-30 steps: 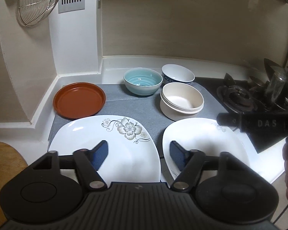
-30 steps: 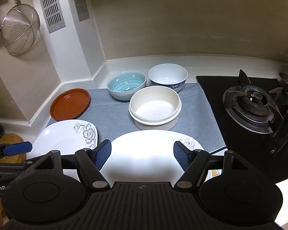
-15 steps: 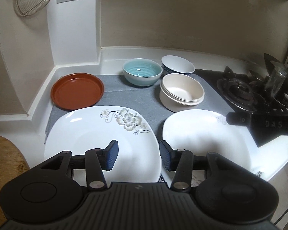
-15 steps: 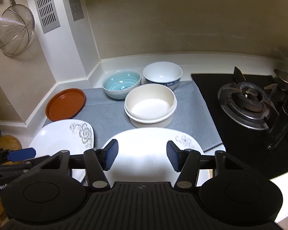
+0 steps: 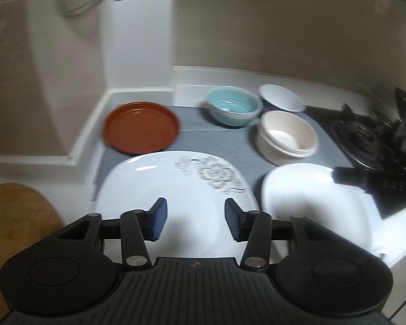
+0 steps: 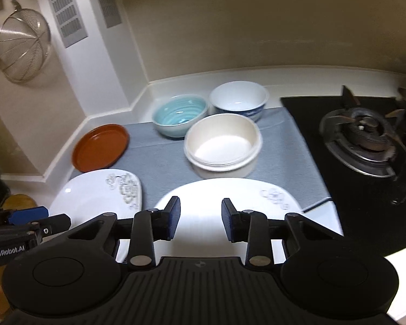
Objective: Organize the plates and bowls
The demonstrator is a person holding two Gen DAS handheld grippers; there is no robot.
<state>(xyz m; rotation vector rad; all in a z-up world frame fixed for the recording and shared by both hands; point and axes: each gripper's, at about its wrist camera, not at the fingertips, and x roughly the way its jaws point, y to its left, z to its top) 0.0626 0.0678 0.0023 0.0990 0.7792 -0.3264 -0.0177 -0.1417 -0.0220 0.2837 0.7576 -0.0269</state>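
The left claw (image 5: 193, 223) and right claw (image 6: 200, 218), both empty and narrowing, each hover over a white plate (image 5: 159, 189) (image 6: 203, 208) on the surface (image 6: 159, 146), so stacking seems unstarted; next, grip one rim.

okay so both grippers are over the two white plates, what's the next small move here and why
Probably ease the left gripper down and forward to the near rim of the white floral square plate under it. Its jaws are closing on nothing, pads above the plate. The right gripper likewise closes empty over the other white floral plate, so nothing is gripped yet.
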